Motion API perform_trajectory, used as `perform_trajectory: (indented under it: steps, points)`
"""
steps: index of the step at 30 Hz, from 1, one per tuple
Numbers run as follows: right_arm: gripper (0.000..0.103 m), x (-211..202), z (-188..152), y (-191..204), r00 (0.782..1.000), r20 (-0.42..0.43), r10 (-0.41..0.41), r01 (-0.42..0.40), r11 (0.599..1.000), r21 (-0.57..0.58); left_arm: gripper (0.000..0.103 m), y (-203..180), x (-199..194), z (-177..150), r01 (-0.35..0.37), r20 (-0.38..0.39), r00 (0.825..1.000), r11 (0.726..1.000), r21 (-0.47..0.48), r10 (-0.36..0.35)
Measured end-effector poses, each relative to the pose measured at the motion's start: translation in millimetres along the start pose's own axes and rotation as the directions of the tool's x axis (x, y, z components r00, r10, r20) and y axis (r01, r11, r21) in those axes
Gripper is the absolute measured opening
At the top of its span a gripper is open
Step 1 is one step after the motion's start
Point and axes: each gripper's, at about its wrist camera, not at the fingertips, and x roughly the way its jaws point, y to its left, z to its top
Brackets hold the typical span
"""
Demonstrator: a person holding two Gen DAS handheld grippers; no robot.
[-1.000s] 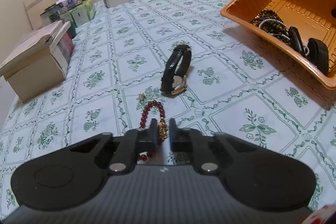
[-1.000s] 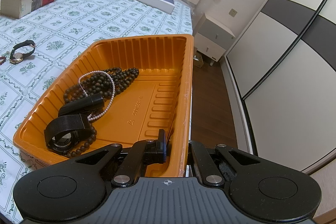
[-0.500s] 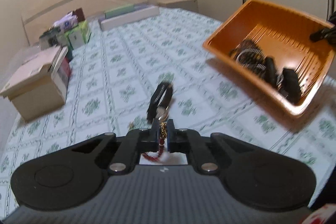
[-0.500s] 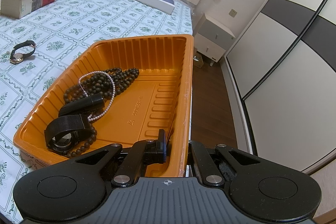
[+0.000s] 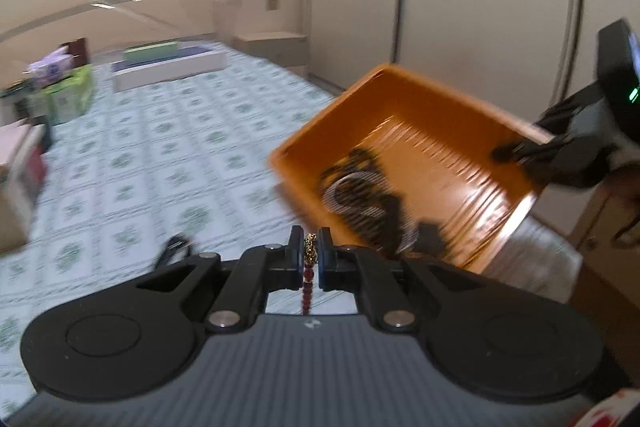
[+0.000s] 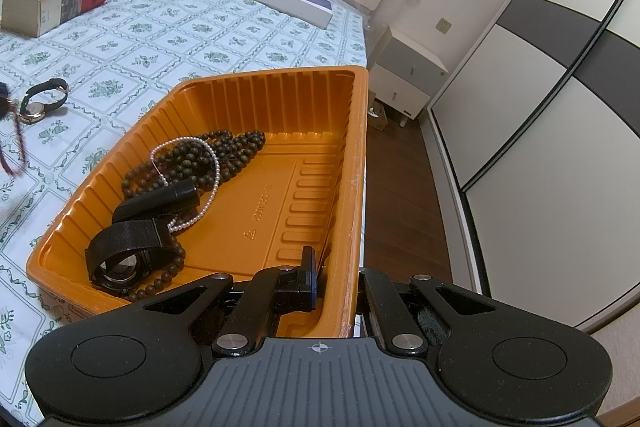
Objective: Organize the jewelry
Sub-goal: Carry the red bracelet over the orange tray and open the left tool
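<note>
Jewelry sort: red bead bracelet in transit, tray held.
L gripper [image 5: 310, 255] pinched shut on red bead bracelet [image 5: 307, 283], strand hanging clear of tablecloth [image 6: 192, 27]. R gripper [image 6: 335, 277] clamped on near wall of orange tray [image 6: 360, 155] at table's edge; tray holds dark beads [image 6: 224, 155], pearl strand [image 6: 214, 167], black watch [image 6: 124, 255]. Gold watch [image 6: 40, 101] on cloth, beside tray.
</note>
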Motion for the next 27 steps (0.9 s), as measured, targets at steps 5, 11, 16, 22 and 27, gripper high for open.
perform_trajectory:
  steps: [5, 11, 16, 22, 27]
  points:
    - [0.004, -1.0, 1.8, 0.0, 1.0, 0.001, 0.001, -0.001, 1.0, 0.005, 0.006, -25.6, 15.6, 20.3, 0.154, 0.018, 0.988, 0.987, -0.053, -0.153]
    - [0.004, -3.0, 2.7, 1.4, 1.0, 0.001, 0.002, -0.002, 1.0, 0.007, 0.006, -52.6, 33.0, 29.5, 0.242, 0.018, 0.97, 0.969, -0.036, -0.242]
    - [0.004, -3.0, 2.4, 1.9, 1.0, 0.001, 0.001, -0.001, 1.0, 0.008, 0.006, -64.3, 49.0, 26.3, 0.282, -0.014, 0.959, 0.958, -0.039, -0.283]
    - [0.004, -2.4, 3.4, 2.8, 1.0, 0.0, 0.003, -0.003, 1.0, 0.009, 0.006, -68.5, 58.5, 19.6, 0.282, -0.043, 0.958, 0.959, -0.029, -0.283]
    - [0.004, -2.3, 3.3, 3.0, 1.0, 0.0, 0.002, -0.002, 1.0, 0.009, 0.021, -67.8, 58.7, 18.8, 0.273, -0.044, 0.961, 0.962, -0.022, -0.274]
